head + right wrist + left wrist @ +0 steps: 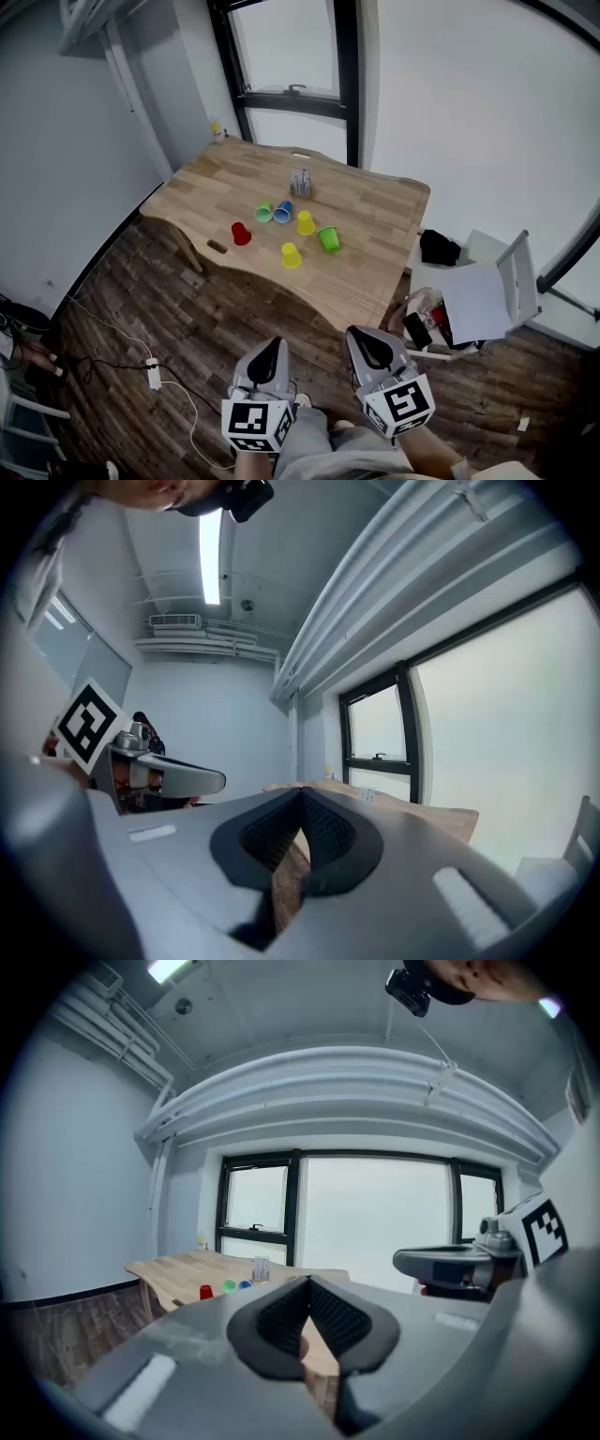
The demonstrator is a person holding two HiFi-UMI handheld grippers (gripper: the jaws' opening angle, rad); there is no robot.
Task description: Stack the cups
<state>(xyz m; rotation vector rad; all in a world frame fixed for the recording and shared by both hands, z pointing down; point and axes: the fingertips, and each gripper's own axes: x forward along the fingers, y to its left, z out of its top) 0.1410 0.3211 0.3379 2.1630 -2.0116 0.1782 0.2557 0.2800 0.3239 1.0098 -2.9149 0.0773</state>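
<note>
Small clear object [300, 183]; too tiny, unidentifiable

Pale matt wooden table [370, 272], glossy plastic cups [291, 255], dark wood-plank floor [187, 328]

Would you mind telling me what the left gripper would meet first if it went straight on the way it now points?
Probably the wooden table: the shut left gripper aims at its near edge, right of the red cup. Nothing nearer shows, though depth is unclear.

The left gripper [271, 349] and right gripper [367, 343] have pale grey shells and black ribbed pads [281, 1321] that taper to a point. Each bears a white cube [255, 424] with black square markers. The person wears grey clothing [319, 452].
</note>
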